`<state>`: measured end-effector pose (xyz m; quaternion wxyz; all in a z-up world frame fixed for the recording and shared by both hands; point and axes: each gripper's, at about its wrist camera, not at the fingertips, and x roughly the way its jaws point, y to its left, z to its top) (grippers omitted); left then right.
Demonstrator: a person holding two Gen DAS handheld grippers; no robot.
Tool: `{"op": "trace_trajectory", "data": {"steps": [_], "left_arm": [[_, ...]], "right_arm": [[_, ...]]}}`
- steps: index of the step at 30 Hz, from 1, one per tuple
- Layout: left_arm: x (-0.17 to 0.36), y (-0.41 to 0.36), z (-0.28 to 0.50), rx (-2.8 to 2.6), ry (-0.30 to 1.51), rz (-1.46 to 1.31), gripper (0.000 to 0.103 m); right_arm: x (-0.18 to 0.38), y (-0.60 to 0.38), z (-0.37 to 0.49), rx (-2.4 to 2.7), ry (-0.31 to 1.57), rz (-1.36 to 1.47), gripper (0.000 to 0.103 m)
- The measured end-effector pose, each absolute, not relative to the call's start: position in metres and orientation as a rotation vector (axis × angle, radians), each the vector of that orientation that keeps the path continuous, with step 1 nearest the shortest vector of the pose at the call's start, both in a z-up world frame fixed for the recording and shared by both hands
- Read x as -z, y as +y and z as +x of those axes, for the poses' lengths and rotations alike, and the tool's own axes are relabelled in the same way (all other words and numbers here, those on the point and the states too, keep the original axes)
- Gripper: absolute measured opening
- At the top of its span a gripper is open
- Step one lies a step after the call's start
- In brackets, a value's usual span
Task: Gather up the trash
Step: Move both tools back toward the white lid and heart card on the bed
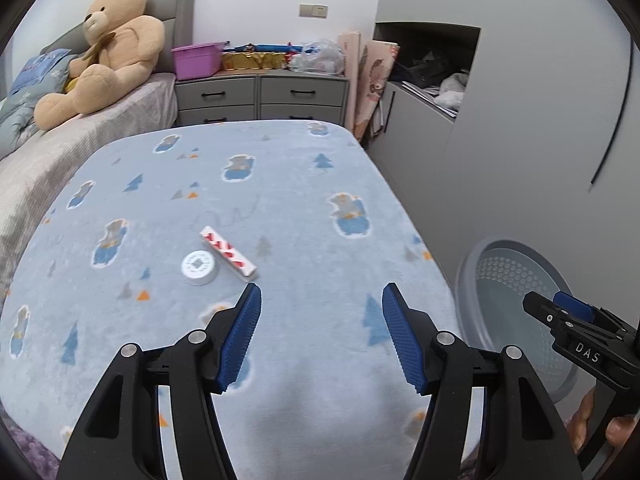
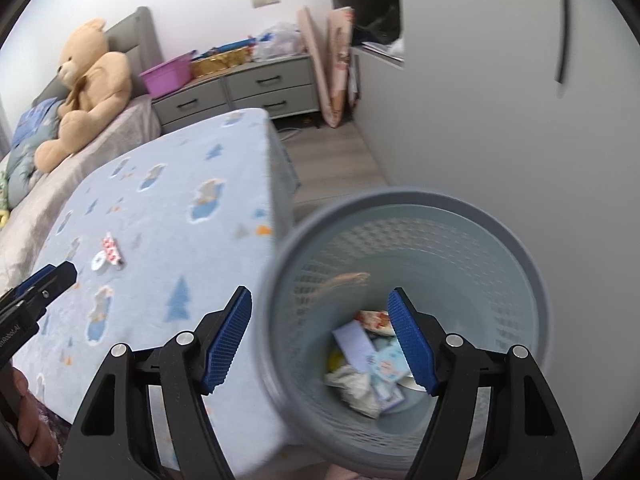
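Fingers (image 1: 244, 332) apart, bin (image 2: 472, 216) beside blanket (image 1: 280, 184).

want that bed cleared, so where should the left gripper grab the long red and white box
Grip the red and white box across its narrow width, near its free far end, coming down from above. It lies flat on the blanket, and the white round lid crowds its near end. The left gripper stands open.

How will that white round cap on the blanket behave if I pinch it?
The white round cap looks like a low, rigid disc lying flat, so it is probably light and unlikely to roll. It touches the red-and-white box, so a pinch may nudge that.
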<state>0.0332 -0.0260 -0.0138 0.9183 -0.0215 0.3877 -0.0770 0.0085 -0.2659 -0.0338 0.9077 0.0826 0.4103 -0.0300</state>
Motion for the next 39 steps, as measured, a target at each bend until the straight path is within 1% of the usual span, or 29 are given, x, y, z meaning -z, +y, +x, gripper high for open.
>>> {"op": "trace_trajectory", "data": {"steps": [11,20,39], "left_arm": [[0.013,0.039,0.035,0.049,0.799,-0.084,0.061],[0.020,0.076,0.041,-0.016,0.809,-0.113,0.061],[0.048,0.114,0.064,-0.098,0.846,-0.147,0.061]], "right_arm": [[0.026,-0.195,0.041,-0.063,0.842,0.130,0.069],[0.033,-0.154,0.063,-0.130,0.861,0.098,0.069],[0.060,-0.103,0.104,-0.218,0.925,0.022,0.069]]}}
